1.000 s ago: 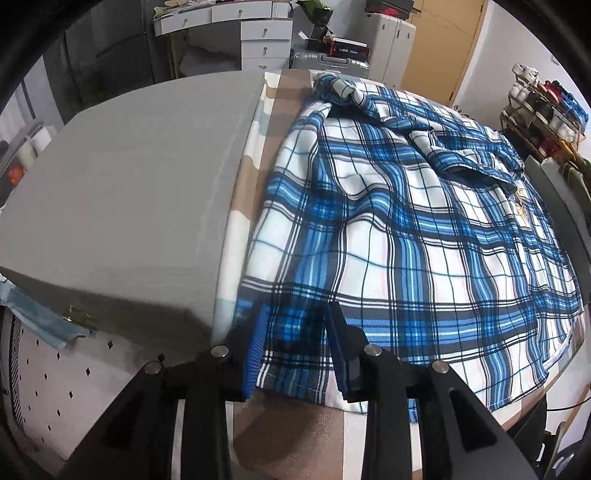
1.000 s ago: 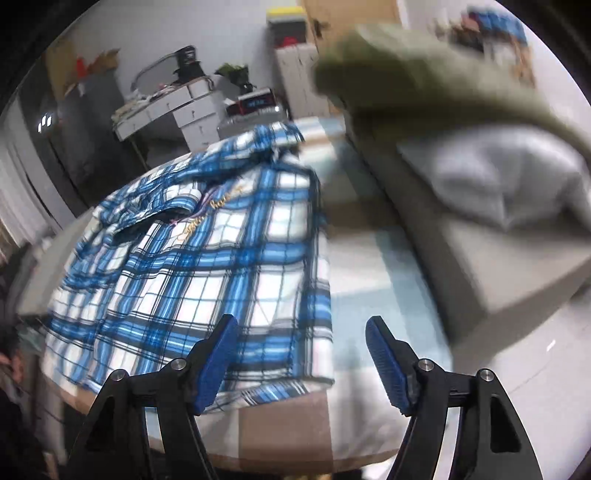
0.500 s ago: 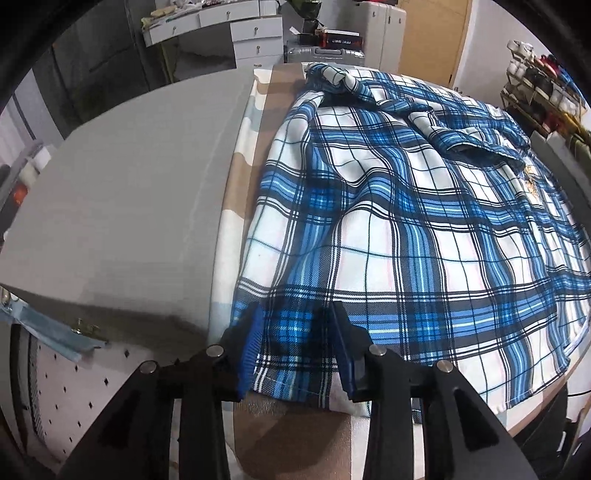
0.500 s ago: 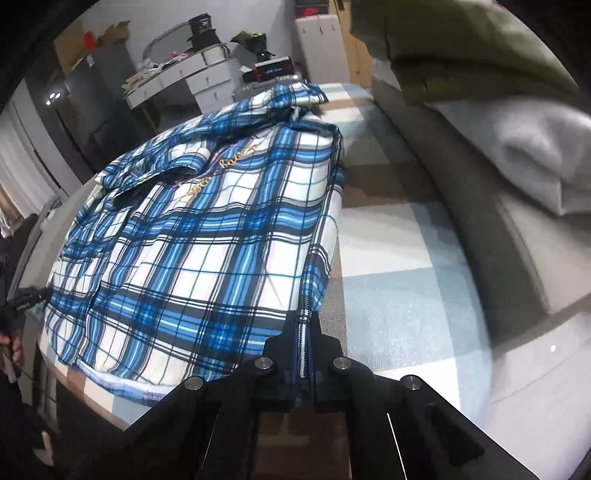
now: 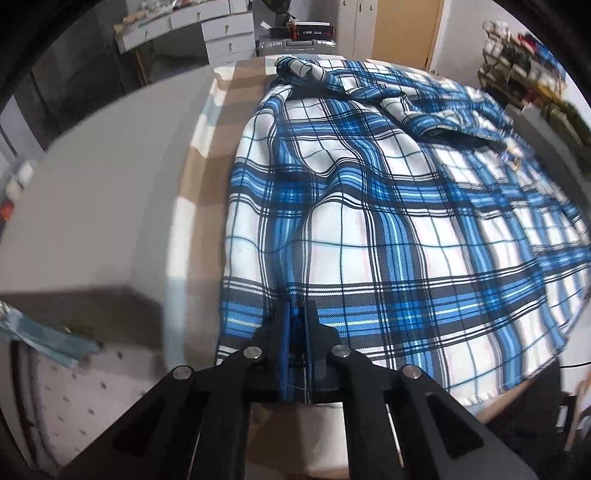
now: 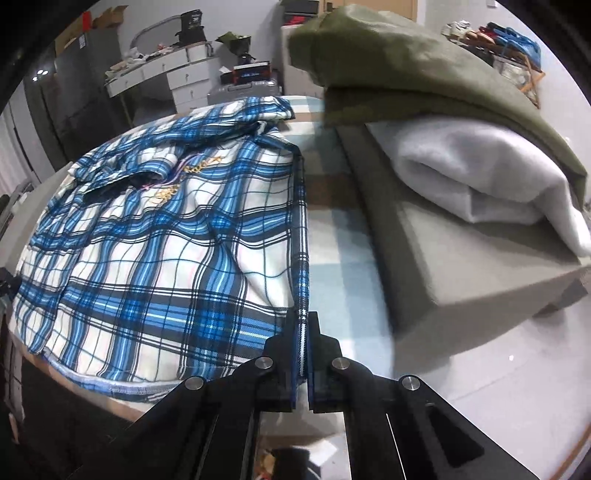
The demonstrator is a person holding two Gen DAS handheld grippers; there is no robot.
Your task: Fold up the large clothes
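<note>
A large blue-and-white plaid shirt [image 5: 388,221] lies spread over a striped sheet on a table. In the left wrist view my left gripper [image 5: 297,314] is shut on the shirt's near hem at its left corner, and the cloth bunches into a ridge above the fingers. In the right wrist view the same plaid shirt [image 6: 155,251] shows gold lettering near its collar. My right gripper [image 6: 303,321] is shut on the shirt's right edge at the hem, and that edge is lifted taut off the sheet.
A grey cushion [image 5: 96,184] lies left of the shirt. On the right, another grey cushion [image 6: 461,258] carries a folded white blanket [image 6: 480,177] and an olive blanket [image 6: 406,62]. White drawers [image 5: 225,33] and a suitcase stand behind the table. A shoe rack [image 5: 524,74] is far right.
Both grippers have shut on the shirt's hem: the right first, the left just now. The right edge is lifted and the cloth bunches at the left fingers.
</note>
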